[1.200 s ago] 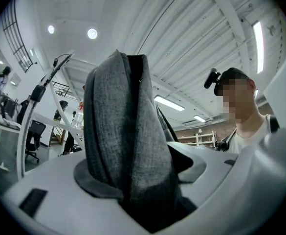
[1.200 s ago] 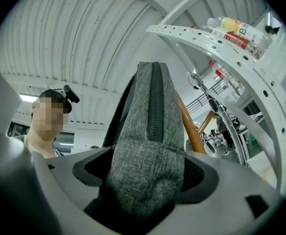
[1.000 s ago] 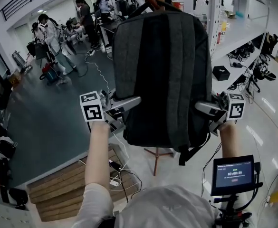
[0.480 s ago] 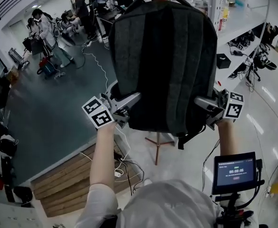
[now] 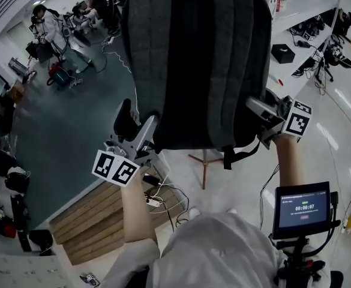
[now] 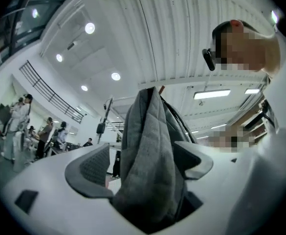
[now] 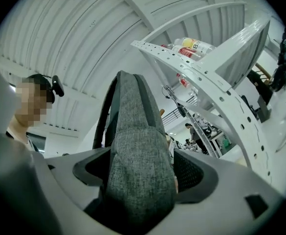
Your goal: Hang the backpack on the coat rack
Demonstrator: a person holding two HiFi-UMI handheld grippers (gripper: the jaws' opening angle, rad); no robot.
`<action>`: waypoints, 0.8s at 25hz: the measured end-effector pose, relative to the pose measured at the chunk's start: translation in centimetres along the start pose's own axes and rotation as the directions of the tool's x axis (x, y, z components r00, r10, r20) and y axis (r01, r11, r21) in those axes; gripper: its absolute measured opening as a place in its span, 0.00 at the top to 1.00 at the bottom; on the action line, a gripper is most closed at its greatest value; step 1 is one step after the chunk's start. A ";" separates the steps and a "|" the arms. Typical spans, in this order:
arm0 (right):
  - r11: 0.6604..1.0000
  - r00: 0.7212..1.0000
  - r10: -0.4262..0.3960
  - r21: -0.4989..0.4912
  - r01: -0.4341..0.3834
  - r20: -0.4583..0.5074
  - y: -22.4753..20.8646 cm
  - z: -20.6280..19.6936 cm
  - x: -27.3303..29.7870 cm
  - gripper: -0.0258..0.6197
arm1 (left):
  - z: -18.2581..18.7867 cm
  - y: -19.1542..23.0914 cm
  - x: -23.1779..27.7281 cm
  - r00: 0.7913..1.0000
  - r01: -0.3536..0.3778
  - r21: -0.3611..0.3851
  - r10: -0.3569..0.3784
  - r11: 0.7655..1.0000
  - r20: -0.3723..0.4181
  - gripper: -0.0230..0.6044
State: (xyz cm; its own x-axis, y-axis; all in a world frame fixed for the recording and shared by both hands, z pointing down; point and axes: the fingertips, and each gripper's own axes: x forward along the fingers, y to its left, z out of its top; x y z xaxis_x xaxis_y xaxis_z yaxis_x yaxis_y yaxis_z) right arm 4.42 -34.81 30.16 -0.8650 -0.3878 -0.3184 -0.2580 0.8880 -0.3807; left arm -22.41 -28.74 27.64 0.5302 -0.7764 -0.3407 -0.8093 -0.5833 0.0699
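Since a moment ago the left gripper (image 5: pixel 138 122) has rolled over and dropped a bit, so its marker cube now faces down and to the left. The backpack (image 5: pixel 199 65) also fills more of the top of the head view. The left jaws are opening. The bag's left edge sits between them, but there's a visible gap at one pad, so no squeeze. The right gripper (image 5: pixel 257 108) is clamped on the bag's right edge, with grey fabric packing the space between its pads. The backpack hangs upright between both grippers, and the coat rack (image 5: pixel 204 168) shows its wooden foot just below.
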 end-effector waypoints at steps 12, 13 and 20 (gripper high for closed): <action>0.983 0.997 -0.042 -0.174 0.053 0.067 1.0 -0.2 -0.1 0.33 | -6.1 -12.2 6.0 0.945 0.282 0.024 -0.273 0.959 -0.183 0.70; 0.970 0.995 -0.056 -0.234 0.074 0.084 1.5 0.1 -0.5 0.33 | -6.7 -12.0 6.6 0.953 0.246 0.068 -0.228 0.967 -0.201 0.72; 0.897 0.976 -0.041 -0.423 0.130 0.212 7.6 4.6 -6.0 0.33 | -7.1 -11.6 7.4 0.957 0.216 -0.002 -0.213 0.976 -0.196 0.73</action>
State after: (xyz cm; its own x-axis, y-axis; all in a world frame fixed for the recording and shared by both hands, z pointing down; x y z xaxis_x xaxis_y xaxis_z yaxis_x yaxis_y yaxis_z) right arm 9.65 -26.85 25.14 -0.7429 -0.4675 -0.4791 -0.5255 0.8506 -0.0152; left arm -7.36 -29.40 30.98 0.7292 -0.6660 -0.1573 -0.6748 -0.7380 -0.0035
